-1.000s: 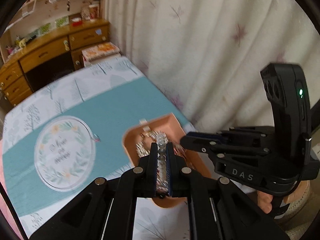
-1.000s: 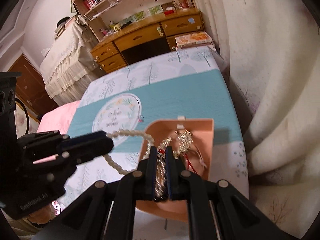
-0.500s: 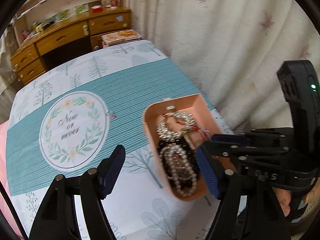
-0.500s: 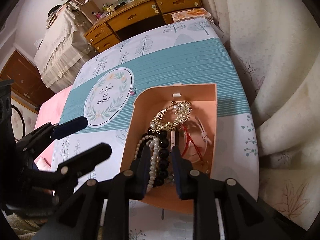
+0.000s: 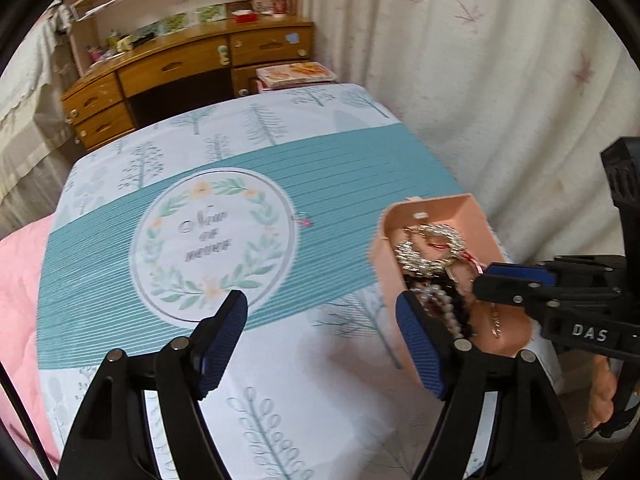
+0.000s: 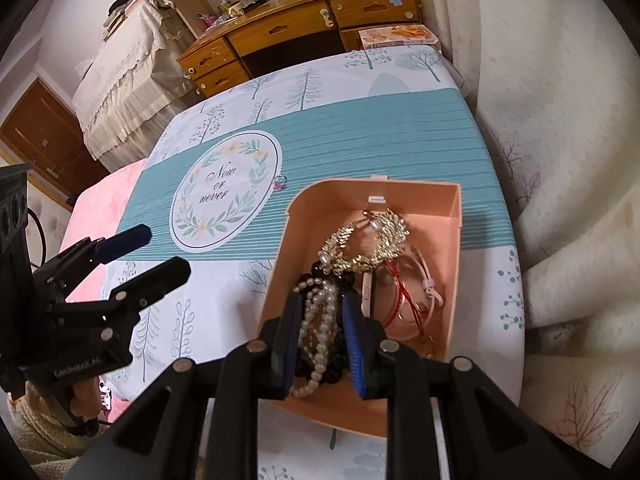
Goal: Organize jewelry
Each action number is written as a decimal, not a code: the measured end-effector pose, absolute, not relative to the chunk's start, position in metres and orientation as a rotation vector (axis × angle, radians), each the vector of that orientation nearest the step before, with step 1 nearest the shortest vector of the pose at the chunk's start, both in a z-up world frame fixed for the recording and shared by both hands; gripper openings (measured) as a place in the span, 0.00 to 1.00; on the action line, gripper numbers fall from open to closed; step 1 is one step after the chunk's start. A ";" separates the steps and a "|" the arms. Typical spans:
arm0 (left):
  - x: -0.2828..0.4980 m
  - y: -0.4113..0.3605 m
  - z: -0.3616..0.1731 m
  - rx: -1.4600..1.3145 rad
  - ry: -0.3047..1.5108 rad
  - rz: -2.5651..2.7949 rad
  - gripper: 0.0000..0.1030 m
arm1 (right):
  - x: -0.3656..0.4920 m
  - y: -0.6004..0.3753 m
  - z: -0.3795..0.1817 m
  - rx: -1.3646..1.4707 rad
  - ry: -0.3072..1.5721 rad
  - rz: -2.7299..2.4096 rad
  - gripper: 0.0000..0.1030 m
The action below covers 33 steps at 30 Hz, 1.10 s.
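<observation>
A peach jewelry box [image 6: 456,216] [image 5: 474,210] sits on the table near the curtain. It holds a pearl necklace [image 6: 320,320], black beads [image 6: 336,364], a gold wreath piece [image 6: 372,240] and a red cord bracelet [image 6: 404,300]. A small ring [image 6: 280,182] [image 5: 304,220] lies on the teal cloth beside the round print. My right gripper [image 6: 320,332] is partly open over the box, its fingers on either side of the pearls. My left gripper [image 5: 320,332] is wide open and empty above the cloth, left of the box.
The table [image 5: 280,380] wears a tree-print cloth with a teal band and a round "Now or never" print [image 5: 212,240]. A curtain [image 5: 480,80] hangs close on the right. A wooden desk [image 5: 180,64] stands beyond. Pink bedding [image 5: 20,280] lies left.
Both grippers were shut on the pearl necklace a second ago. They opened, dropping it in the box. The left gripper has drawn back and leftward; the right has opened further.
</observation>
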<state>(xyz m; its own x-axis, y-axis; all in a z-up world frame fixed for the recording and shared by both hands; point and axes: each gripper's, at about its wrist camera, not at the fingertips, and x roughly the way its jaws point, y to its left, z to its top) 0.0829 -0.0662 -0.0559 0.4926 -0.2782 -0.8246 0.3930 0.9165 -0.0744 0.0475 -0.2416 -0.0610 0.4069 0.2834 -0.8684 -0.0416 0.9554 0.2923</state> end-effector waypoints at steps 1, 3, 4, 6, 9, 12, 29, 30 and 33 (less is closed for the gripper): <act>0.084 -0.062 -0.056 0.122 0.974 -0.398 0.75 | 0.049 -0.241 -0.060 0.237 1.135 0.210 0.21; 0.087 -0.053 -0.055 0.109 0.974 -0.378 0.77 | 0.051 -0.237 -0.058 0.231 1.132 0.214 0.21; 0.089 -0.047 -0.055 0.097 0.974 -0.363 0.78 | 0.052 -0.236 -0.057 0.228 1.130 0.217 0.21; 0.092 -0.038 -0.054 0.079 0.973 -0.343 0.84 | 0.056 -0.233 -0.056 0.223 1.128 0.223 0.21; 0.098 -0.023 -0.056 0.056 0.972 -0.303 0.84 | 0.063 -0.227 -0.053 0.215 1.123 0.229 0.21; 0.104 -0.013 -0.058 0.042 0.977 -0.268 0.85 | 0.072 -0.220 -0.050 0.203 1.118 0.238 0.21; 0.138 0.033 -0.047 0.006 0.923 -0.158 0.85 | 0.157 -0.172 -0.050 0.103 1.159 0.265 0.30; 0.141 0.035 -0.047 0.005 0.919 -0.154 0.85 | 0.162 -0.169 -0.054 0.095 1.172 0.267 0.30; 0.152 0.039 -0.049 0.013 0.902 -0.125 0.85 | 0.178 -0.160 -0.071 0.073 1.222 0.264 0.30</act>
<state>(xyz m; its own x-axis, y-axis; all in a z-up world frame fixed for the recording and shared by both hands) 0.1519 0.0392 -0.0489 0.6133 -0.1028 -0.7831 0.1140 0.9926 -0.0410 0.1777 -0.1596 -0.0711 0.3155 0.2393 -0.9183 -0.1607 0.9672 0.1969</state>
